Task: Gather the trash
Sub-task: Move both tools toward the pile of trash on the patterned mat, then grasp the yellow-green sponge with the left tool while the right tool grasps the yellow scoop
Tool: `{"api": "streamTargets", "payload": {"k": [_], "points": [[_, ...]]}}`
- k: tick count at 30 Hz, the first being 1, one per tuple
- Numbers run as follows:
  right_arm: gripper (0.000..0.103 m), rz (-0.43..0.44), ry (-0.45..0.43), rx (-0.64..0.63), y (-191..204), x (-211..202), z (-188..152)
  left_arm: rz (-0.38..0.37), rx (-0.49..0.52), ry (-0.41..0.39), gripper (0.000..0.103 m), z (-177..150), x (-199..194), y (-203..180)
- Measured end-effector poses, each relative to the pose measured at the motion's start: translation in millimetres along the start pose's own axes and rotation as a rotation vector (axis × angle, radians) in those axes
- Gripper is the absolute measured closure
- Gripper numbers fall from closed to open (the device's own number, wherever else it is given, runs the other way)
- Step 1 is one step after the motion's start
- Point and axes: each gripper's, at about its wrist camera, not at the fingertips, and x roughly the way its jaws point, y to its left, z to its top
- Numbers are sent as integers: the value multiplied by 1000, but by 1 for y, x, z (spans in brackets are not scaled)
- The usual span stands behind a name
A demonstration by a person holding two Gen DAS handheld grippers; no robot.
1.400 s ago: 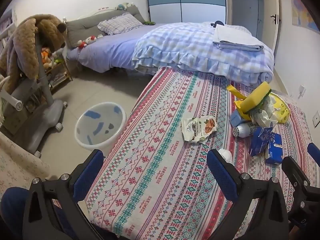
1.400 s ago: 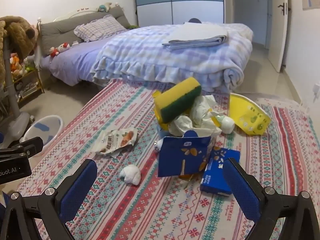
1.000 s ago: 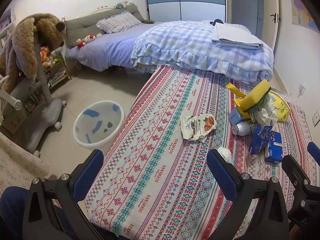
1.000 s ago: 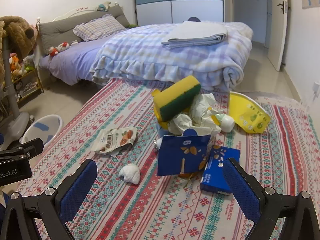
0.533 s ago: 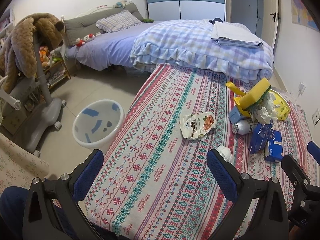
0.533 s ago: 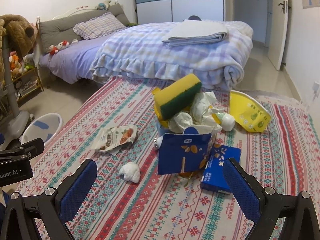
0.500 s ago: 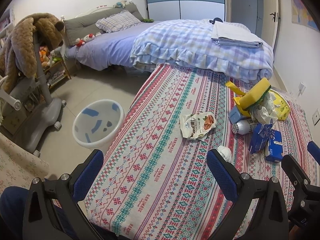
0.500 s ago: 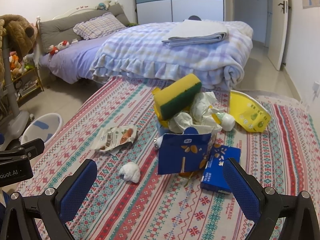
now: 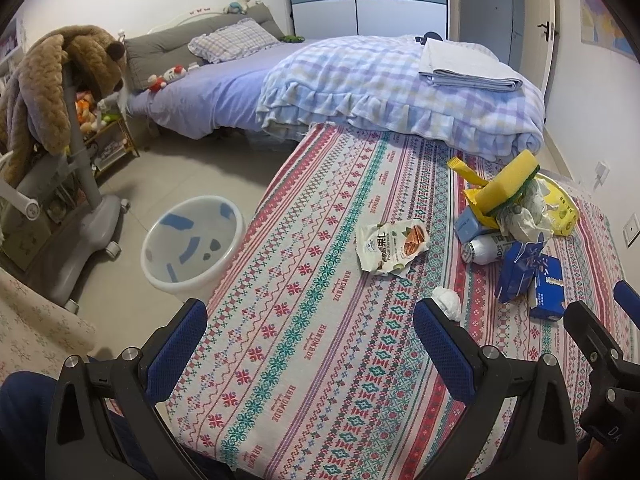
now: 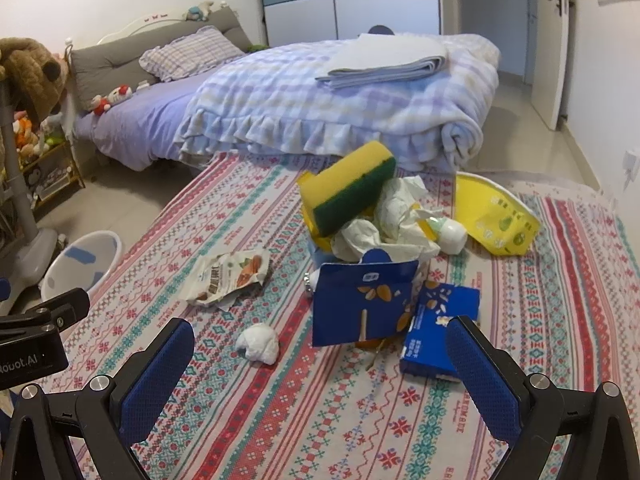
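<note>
Trash lies on a table with a patterned cloth. A white snack wrapper lies mid-table. A crumpled white tissue ball lies nearer. A pile at the right holds a yellow-green sponge, crumpled paper, a small bottle, a yellow pouch and blue cartons. A white bin stands on the floor left of the table. My left gripper is open and empty above the near table. My right gripper is open and empty, short of the blue cartons.
A bed with a checked quilt touches the table's far end. A grey chair with a brown plush toy stands at the left. A shelf of toys is by the wall. The right gripper's body shows at the left view's right edge.
Both grippers have drawn back and up slightly, so the table's objects look a little farther away. Nothing was taken hold of and both grippers stay open.
</note>
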Motion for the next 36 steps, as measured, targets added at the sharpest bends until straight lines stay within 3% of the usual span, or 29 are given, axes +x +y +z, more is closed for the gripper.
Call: {"api": "streamTargets", "payload": {"k": [10, 16, 20, 24, 31, 36], "points": [[0, -49, 30, 8, -7, 7, -2, -10, 4, -12, 0, 0, 4, -6], [0, -68, 34, 48, -24, 10, 0, -64, 40, 58, 0, 3, 9, -19], [0, -91, 79, 58, -37, 10, 6, -116, 60, 22, 0, 7, 5, -39], [0, -112, 98, 47, -54, 8, 20, -184, 104, 55, 0, 15, 6, -61], [0, -111, 162, 147, -120, 35, 51, -286, 205, 163, 0, 39, 26, -93], [0, -144, 233, 282, -171, 61, 58, -363, 156, 264, 5, 63, 61, -100]]}}
